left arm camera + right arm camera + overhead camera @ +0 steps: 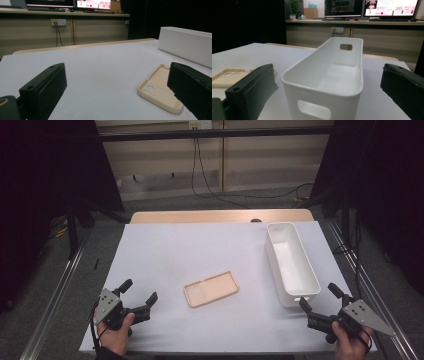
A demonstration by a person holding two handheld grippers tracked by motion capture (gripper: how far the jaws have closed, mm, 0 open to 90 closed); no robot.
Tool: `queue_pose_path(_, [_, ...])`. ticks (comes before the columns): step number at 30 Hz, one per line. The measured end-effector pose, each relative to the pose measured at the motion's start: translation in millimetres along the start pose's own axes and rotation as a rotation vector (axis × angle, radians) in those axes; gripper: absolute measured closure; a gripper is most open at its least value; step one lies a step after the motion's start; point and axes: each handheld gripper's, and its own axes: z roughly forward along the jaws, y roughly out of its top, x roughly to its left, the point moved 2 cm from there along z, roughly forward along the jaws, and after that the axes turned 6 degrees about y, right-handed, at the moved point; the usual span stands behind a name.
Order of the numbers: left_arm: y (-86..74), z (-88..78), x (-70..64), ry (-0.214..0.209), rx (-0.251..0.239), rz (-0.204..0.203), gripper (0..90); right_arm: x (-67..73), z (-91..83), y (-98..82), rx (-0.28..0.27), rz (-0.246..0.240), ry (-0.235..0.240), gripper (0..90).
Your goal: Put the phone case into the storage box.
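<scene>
A beige phone case (211, 289) lies flat, inside up, near the middle of the white table cover (190, 250). A long white bin (291, 262) stands at the right, empty. My left gripper (138, 292) rests at the front left, held by a hand, jaws wide open and empty. In the left gripper view the phone case (158, 86) lies ahead to the right, partly behind the right jaw. My right gripper (320, 297) sits at the front right, open and empty, just short of the bin's near end. Seen from the right gripper view, the bin (329, 75) stands directly ahead and the case (227, 77) lies at the left.
The wooden table edge (220, 215) shows beyond the cover at the back. Metal rails (55, 300) run along both sides of the table. Cables (210, 185) hang on the floor behind. Monitors (372, 7) stand on a desk in the background.
</scene>
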Motion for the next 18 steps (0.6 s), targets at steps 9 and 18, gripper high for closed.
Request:
queue_pose_path(9, [-0.2,2.2,-2.5,-0.023,0.011,0.004,2.4,-1.5,-1.1,-0.3,-0.005,0.007,0.000,0.0])
queue_pose_path(18, [0.2,5.6,-10.1,-0.062,0.032,0.005,2.7,0.0,1.3,0.1,-0.003,0.007,0.010,0.0])
